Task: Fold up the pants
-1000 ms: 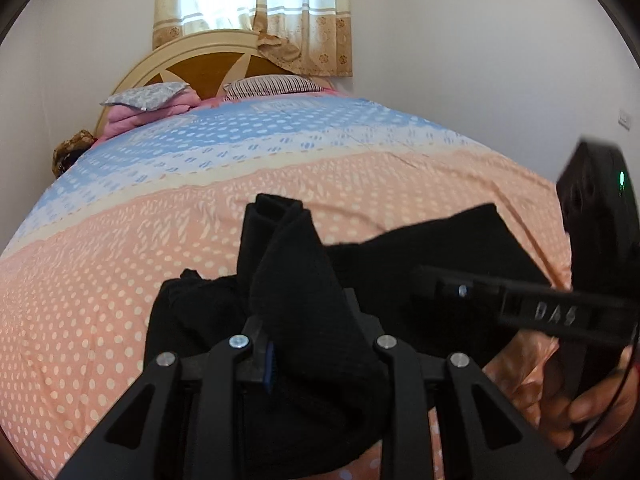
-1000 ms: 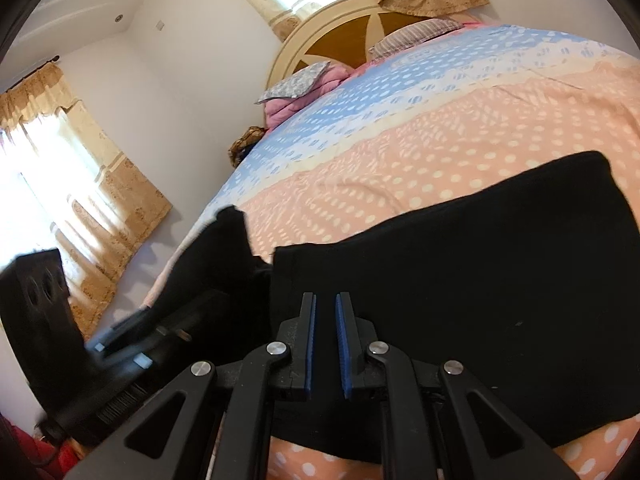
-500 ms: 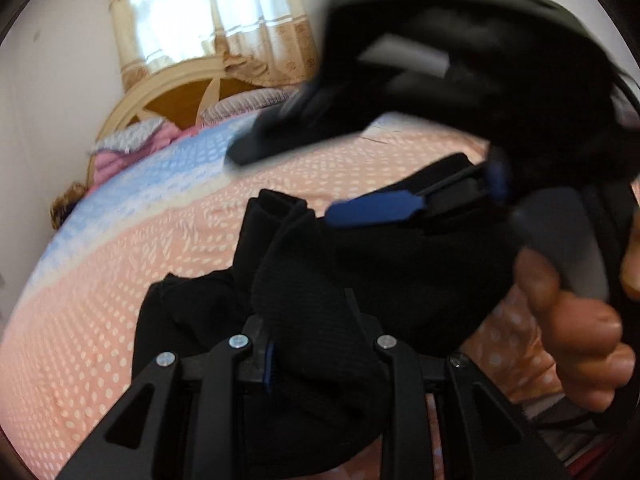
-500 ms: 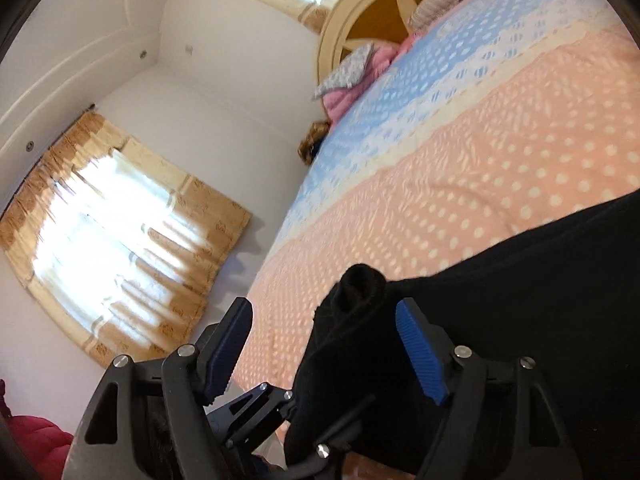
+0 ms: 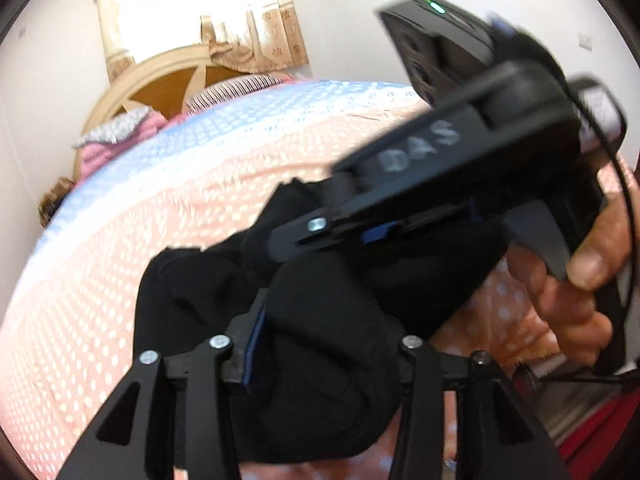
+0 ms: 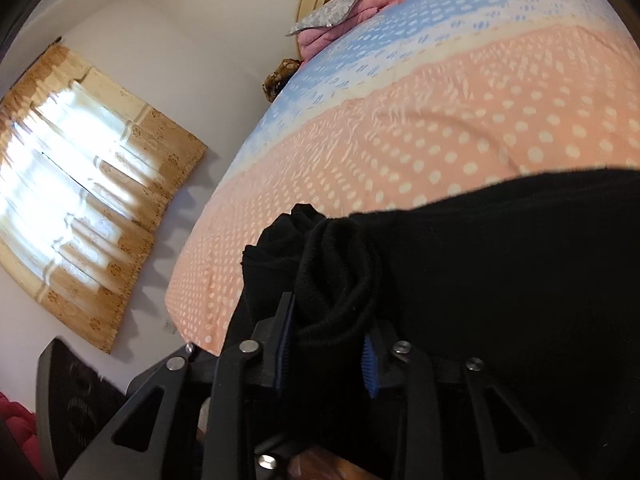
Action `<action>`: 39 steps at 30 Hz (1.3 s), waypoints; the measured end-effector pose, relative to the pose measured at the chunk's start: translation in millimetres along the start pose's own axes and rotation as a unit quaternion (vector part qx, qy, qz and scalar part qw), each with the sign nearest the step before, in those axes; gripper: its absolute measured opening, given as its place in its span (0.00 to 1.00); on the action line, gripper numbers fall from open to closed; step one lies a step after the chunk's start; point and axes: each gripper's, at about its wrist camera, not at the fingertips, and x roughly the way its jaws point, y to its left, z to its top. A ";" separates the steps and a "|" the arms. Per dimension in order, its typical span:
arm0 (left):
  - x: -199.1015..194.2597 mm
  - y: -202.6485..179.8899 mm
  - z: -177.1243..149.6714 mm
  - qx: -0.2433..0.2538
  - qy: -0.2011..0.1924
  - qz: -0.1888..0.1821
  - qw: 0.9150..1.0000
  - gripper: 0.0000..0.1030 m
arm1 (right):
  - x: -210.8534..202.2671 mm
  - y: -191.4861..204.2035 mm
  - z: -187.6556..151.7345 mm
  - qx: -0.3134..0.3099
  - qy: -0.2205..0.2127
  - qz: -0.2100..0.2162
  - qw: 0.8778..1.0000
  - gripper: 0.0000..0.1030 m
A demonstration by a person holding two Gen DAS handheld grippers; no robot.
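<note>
The black pants (image 6: 500,280) lie at the near edge of the bed (image 6: 460,128), with one bunched end lifted off the dotted cover, because I am passing this end from one hand to the other. My right tongs (image 6: 326,344) are closing on the thick roll of cloth, which sits between the blue pads, so they take over the hold. My left tongs (image 5: 324,352) are opening, and the same bunch is between their jaws but hangs loose there. My right hand (image 5: 576,280) reaches across the left view, very near.
</note>
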 end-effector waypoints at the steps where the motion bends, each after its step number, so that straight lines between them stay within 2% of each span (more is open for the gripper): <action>1: -4.2 4.7 -0.9 -0.006 0.003 -0.009 1.000 0.51 | 0.8 -0.4 -1.1 0.000 0.000 0.003 1.000 0.27; 3: -15.0 14.7 -1.7 -0.023 0.006 -0.032 0.999 0.53 | 1.2 4.7 -3.4 -0.012 0.002 0.007 1.000 0.25; 4: -21.6 19.3 -2.0 -0.030 0.003 -0.039 0.999 0.59 | 2.1 9.5 -4.0 -0.024 0.003 0.008 1.000 0.25; 5: -31.1 23.9 -1.6 -0.036 -0.006 -0.046 0.998 0.64 | 0.7 15.4 -3.7 -0.039 -0.001 0.004 0.999 0.25; 7: -47.0 29.7 -0.1 -0.040 -0.027 -0.053 0.997 0.69 | -5.4 21.9 -0.9 -0.057 -0.011 -0.006 0.998 0.24; 9: -60.3 33.6 2.3 -0.039 -0.046 -0.048 0.997 0.69 | -13.2 20.7 3.8 -0.066 -0.022 -0.023 0.997 0.24; 11: -68.3 40.0 6.6 -0.047 -0.057 -0.027 0.997 0.70 | -22.8 21.1 4.7 -0.079 -0.029 -0.039 0.996 0.24; 12: -71.1 47.1 8.6 -0.062 -0.062 -0.023 0.996 0.70 | -29.0 22.8 5.0 -0.086 -0.033 -0.037 0.995 0.23; 13: -71.3 69.7 9.9 -0.077 -0.064 -0.024 0.995 0.70 | -34.8 24.9 4.2 -0.093 -0.036 -0.032 0.995 0.23; 15: -73.3 89.2 12.9 -0.129 -0.073 -0.025 0.989 0.71 | -50.9 32.5 3.2 -0.119 -0.046 -0.031 0.991 0.23; 17: -72.4 106.4 14.5 -0.179 -0.079 -0.022 0.980 0.71 | -63.8 36.0 3.8 -0.143 -0.052 -0.052 0.987 0.23; 20: -54.6 120.4 17.3 -0.215 -0.066 -0.003 0.974 0.71 | -82.3 29.4 8.0 -0.155 -0.062 -0.083 0.983 0.22; 25: -9.3 112.1 22.5 -0.201 -0.025 0.028 0.979 0.71 | -118.5 -0.9 13.8 -0.140 -0.080 -0.103 0.981 0.22; 30: 12.6 95.1 26.4 -0.170 -0.008 0.018 0.985 0.71 | -146.0 -27.9 13.7 -0.124 -0.093 -0.121 0.980 0.22; 34: 19.8 70.6 31.4 -0.131 0.001 0.031 0.991 0.71 | -151.6 -52.6 14.9 -0.104 -0.090 -0.144 0.980 0.22; 39: 33.8 60.5 27.8 -0.130 0.024 0.027 0.991 0.71 | -147.2 -83.8 13.6 -0.070 -0.083 -0.147 0.983 0.23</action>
